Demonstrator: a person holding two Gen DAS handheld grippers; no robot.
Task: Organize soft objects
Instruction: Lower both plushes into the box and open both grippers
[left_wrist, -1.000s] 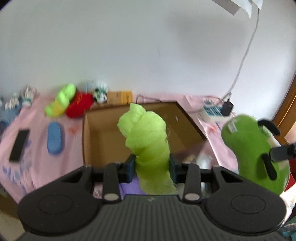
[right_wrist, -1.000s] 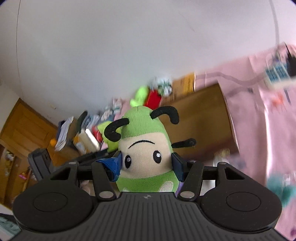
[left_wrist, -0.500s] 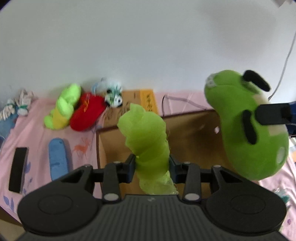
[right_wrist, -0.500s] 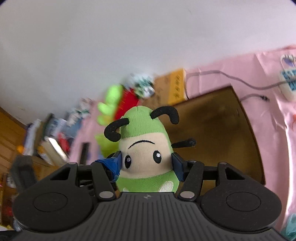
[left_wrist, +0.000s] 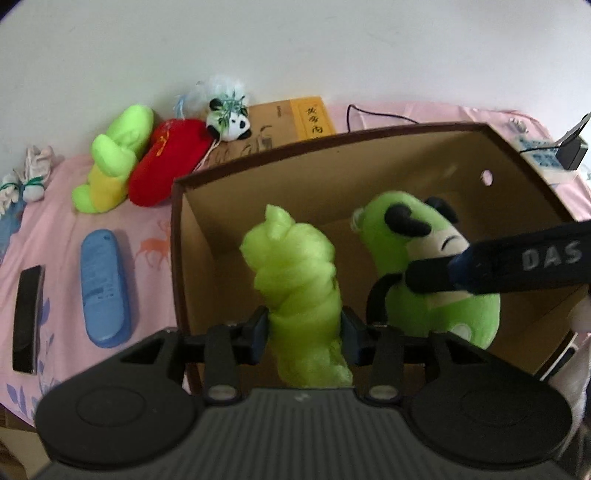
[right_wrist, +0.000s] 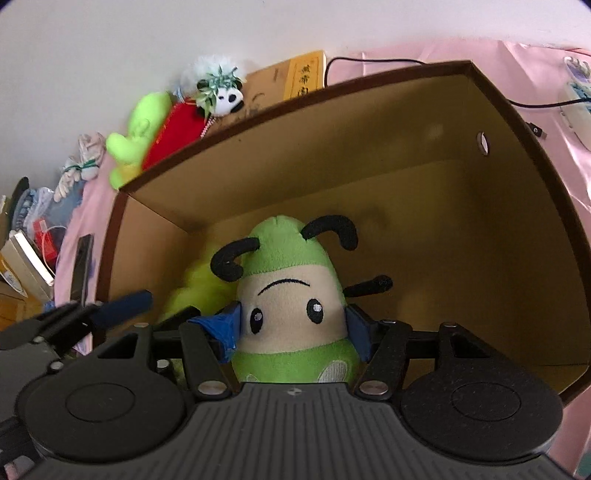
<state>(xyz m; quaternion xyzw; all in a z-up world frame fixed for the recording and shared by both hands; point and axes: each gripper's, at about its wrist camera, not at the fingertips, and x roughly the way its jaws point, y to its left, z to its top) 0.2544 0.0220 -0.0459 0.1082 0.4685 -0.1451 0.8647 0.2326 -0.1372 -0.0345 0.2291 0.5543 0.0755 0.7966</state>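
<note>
2 grippers, left (left_wrist: 304, 328) and right (right_wrist: 291, 328); 1 cardboard box (left_wrist: 332, 162); 5 plush toys; 1 blue remote (left_wrist: 105, 288); 1 black phone (left_wrist: 27, 319); 1 power strip (left_wrist: 543, 158).

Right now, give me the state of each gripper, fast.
Left gripper: jaws just eased wider, pads against the light green fabric bundle.
Right gripper: jaws just eased wider, pads against the green antennae plush, over the cardboard box.
</note>
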